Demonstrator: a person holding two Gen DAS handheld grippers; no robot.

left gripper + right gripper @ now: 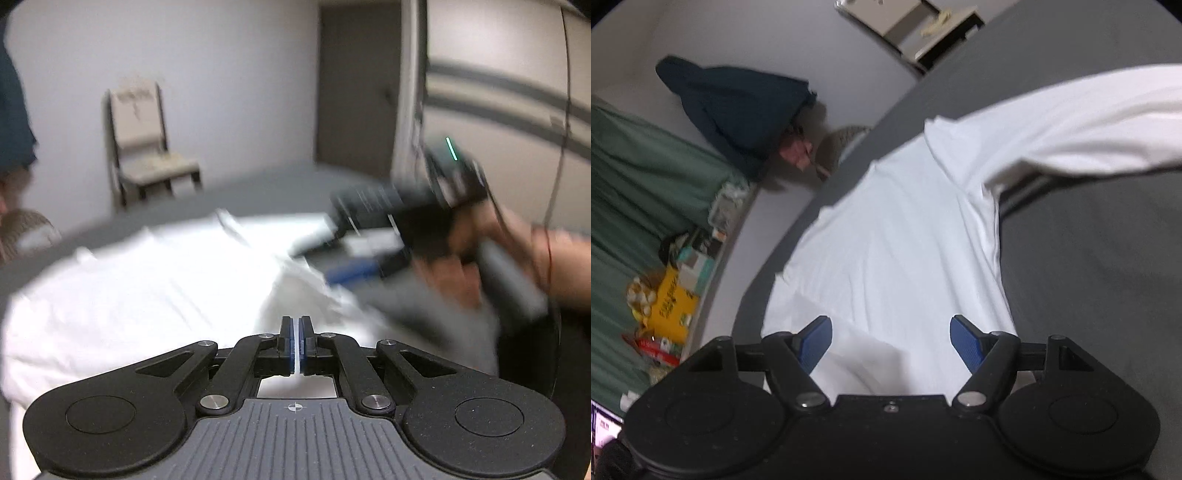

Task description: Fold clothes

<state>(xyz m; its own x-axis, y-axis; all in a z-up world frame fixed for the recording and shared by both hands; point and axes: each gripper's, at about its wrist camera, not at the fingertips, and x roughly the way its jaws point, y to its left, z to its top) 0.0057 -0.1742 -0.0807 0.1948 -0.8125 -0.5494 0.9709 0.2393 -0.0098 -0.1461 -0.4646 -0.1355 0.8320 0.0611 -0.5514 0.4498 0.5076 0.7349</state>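
Left tongs: pressed nearly together, a thin bright slit between the blue pads; whether cloth is pinched there I cannot tell.
White shirt: spread over the grey worktop, reaching its left edge, with 1 sleeve lifted off toward the right.
Right tongs: spread wide over the shirt's near hem, holding nothing; in the left wrist view they show blurred beside the shirt's right side, in a hand.
Risk, left: if the left tongs hold only a thin edge, a pull would likely slip it free and the fold would sag.
Risk, right: closing on wrinkled cloth could catch 2 layers and drag the body askew; the shirt at the left edge could slide off.
Surface: matte grey, smooth, bare to the right of the shirt.
Room: pale walls; a beige chair at the wall, a dark door; a green curtain with boxes and clutter on the floor.
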